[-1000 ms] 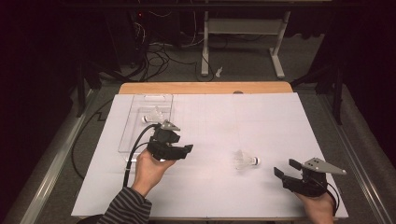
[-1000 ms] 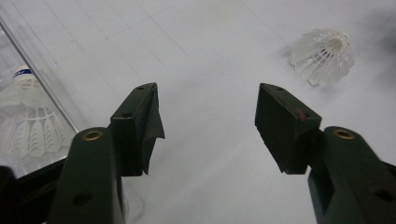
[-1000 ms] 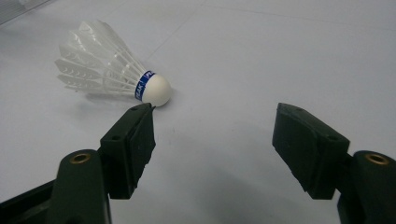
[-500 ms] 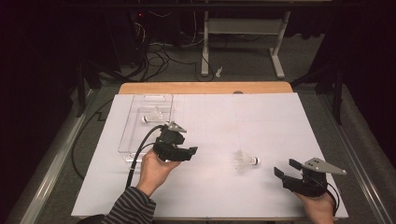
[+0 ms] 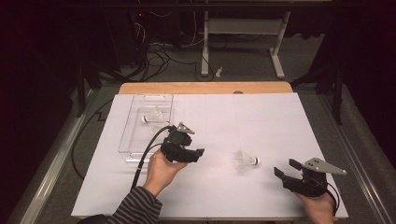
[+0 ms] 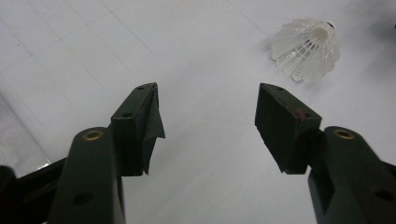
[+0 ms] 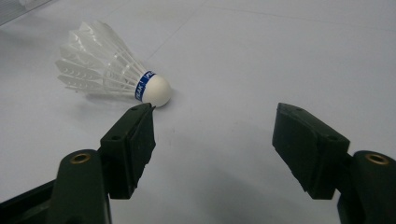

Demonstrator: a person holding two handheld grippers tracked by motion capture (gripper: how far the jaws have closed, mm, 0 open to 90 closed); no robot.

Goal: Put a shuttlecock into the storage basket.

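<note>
A white shuttlecock [image 5: 244, 160] lies on its side on the white table sheet, cork end toward the right; it also appears far off as the shuttlecock [image 6: 306, 47] and close up as the shuttlecock [image 7: 112, 72] with a blue band. My left gripper [image 5: 198, 153] stands open to its left, jaws empty, seen wide apart as the left gripper [image 6: 208, 112]. My right gripper [image 5: 285, 168] is open near the front right, and the cork sits just beyond the left jaw of the right gripper [image 7: 212, 133]. A second shuttlecock [image 5: 154, 116] lies inside the clear tray [image 5: 135, 149].
The white sheet [image 5: 261, 116] covers most of a wooden table whose far edge [image 5: 205, 87] shows bare. A black cable [image 5: 149, 149] trails from my left gripper over the tray's front. Beyond the table, cables and a metal stand rest on the floor.
My left gripper has moved right, away from the tray and toward the loose shuttlecock. My right gripper and the shuttlecock have stayed in place.
</note>
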